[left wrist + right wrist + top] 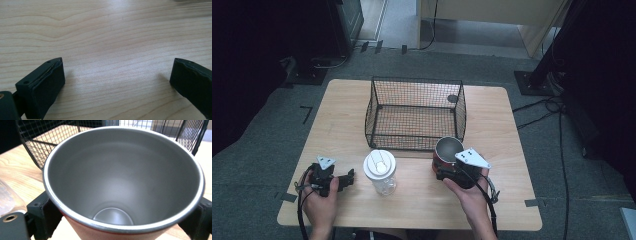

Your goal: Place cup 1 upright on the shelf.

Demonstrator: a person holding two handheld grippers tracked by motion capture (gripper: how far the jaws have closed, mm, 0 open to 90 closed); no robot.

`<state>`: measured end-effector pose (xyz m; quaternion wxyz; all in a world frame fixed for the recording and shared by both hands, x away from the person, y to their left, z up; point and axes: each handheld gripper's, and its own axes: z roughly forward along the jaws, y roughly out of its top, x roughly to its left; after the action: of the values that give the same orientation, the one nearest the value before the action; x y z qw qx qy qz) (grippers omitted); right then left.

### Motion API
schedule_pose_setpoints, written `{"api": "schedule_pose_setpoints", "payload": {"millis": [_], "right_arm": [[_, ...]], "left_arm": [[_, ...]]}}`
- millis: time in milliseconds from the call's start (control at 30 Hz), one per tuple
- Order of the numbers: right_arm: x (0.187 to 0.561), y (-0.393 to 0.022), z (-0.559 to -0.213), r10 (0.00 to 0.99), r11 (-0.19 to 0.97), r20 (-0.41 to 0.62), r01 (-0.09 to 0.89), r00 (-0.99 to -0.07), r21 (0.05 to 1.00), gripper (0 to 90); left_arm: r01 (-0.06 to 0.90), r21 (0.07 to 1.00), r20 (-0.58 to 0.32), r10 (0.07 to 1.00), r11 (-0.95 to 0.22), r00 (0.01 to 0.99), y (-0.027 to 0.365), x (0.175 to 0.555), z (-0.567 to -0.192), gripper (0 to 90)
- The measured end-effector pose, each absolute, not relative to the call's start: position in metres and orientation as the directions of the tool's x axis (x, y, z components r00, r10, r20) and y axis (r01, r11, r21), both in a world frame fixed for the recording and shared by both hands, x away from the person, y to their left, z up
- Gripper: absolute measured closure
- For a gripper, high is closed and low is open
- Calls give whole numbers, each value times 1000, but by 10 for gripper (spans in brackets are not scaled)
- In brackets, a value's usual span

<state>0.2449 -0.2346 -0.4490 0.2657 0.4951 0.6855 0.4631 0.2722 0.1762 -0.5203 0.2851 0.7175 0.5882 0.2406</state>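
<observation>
A red cup [447, 150] with a steel inside stands upright on the wooden table [422, 200], just in front of the wire basket. My right gripper [443, 169] is shut on it, low on its near side. In the right gripper view the cup [120, 182] opens toward the camera, and my right gripper [122, 222] has a black jaw pressed against each side of its red wall. My left gripper [348, 179] rests at the table's front left, jaws toward the jar. In the left gripper view, my left gripper [117, 82] is open over bare wood.
A clear plastic jar [380, 172] with a white lid stands between the two grippers, and its edge [7, 197] is to the left of the cup. The black wire basket [414, 112] sits mid-table behind the cup, its mesh [37, 142] close by. Cables trail off the table's right edge.
</observation>
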Motion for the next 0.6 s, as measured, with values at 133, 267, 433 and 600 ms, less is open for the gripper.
{"api": "schedule_pose_setpoints", "payload": {"millis": [133, 267, 433, 600], "right_arm": [[243, -233, -443, 924, 81, 86, 411, -372, 908, 77], [241, -231, -434, 923, 80, 78, 384, -378, 920, 77], [240, -228, -426, 920, 85, 63, 355, -386, 931, 78], [240, -226, -418, 919, 77, 62, 330, -390, 941, 78]], "left_arm": [[707, 692, 10, 981, -146, 193, 176, 272, -520, 4], [707, 692, 10, 981, -146, 192, 176, 272, -520, 4], [707, 692, 10, 981, -146, 193, 176, 272, -520, 4], [707, 692, 10, 981, -146, 192, 176, 272, -520, 4]]}}
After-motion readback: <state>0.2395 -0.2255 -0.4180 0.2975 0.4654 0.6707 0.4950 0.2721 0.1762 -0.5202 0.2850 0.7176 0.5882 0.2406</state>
